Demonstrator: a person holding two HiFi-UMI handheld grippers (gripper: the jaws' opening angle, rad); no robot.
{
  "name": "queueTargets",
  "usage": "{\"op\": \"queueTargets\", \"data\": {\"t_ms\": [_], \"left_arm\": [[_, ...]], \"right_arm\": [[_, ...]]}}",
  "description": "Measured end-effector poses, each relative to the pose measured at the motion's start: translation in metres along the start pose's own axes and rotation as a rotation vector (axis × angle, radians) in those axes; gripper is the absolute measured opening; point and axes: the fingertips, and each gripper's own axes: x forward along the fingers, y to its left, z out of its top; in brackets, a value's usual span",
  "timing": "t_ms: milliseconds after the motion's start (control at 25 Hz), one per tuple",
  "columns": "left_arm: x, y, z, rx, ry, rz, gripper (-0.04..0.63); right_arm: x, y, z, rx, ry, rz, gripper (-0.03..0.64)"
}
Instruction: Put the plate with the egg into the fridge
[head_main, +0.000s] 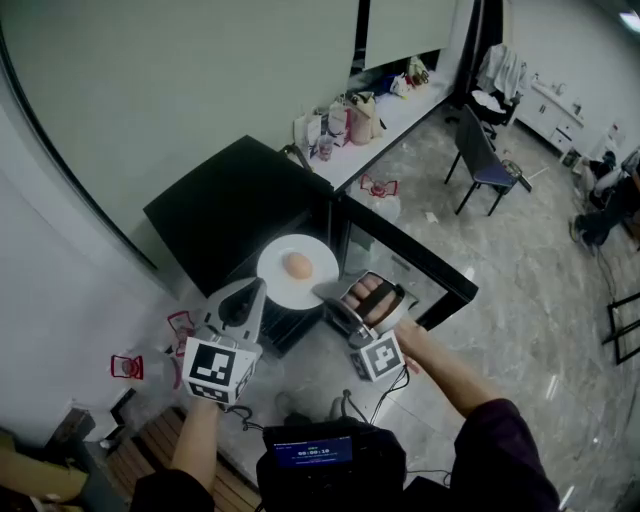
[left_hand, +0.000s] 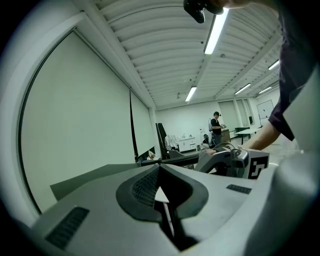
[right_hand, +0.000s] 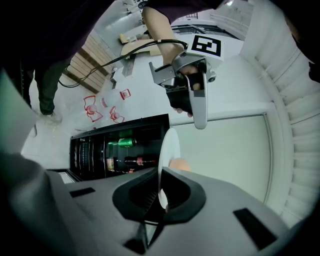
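A white plate (head_main: 280, 282) carrying a brown egg (head_main: 298, 265) hangs level over the open front of the black fridge (head_main: 225, 210). My right gripper (head_main: 335, 300) is shut on the plate's near right rim. From the right gripper view the plate (right_hand: 169, 147) stands edge-on between the jaws, with the egg (right_hand: 180, 164) just behind it. My left gripper (head_main: 257, 287) is at the plate's left rim, its jaws together and holding nothing that I can see. In the right gripper view it (right_hand: 200, 122) hangs just above the plate.
The fridge door (head_main: 420, 265) stands open to the right. On the fridge's shelves lie a green can (right_hand: 120, 143) and bottles (right_hand: 135, 161). Red marks (head_main: 128, 367) are on the floor. Further back are a long table with bags (head_main: 370, 110), a chair (head_main: 485, 160) and a person (left_hand: 216, 127).
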Motion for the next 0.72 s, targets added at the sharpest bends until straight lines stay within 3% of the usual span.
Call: {"op": "queueTargets", "data": {"t_ms": [320, 720], "left_arm": [[-0.006, -0.039, -0.015, 0.002, 0.045, 0.078, 0.009], [-0.021, -0.054, -0.081, -0.011, 0.065, 0.142, 0.009]], "right_arm": [[-0.025, 0.020, 0.009, 0.012, -0.094, 0.027, 0.017], [-0.002, 0.086, 0.027, 0.011, -0.109, 0.151, 0.018]]}}
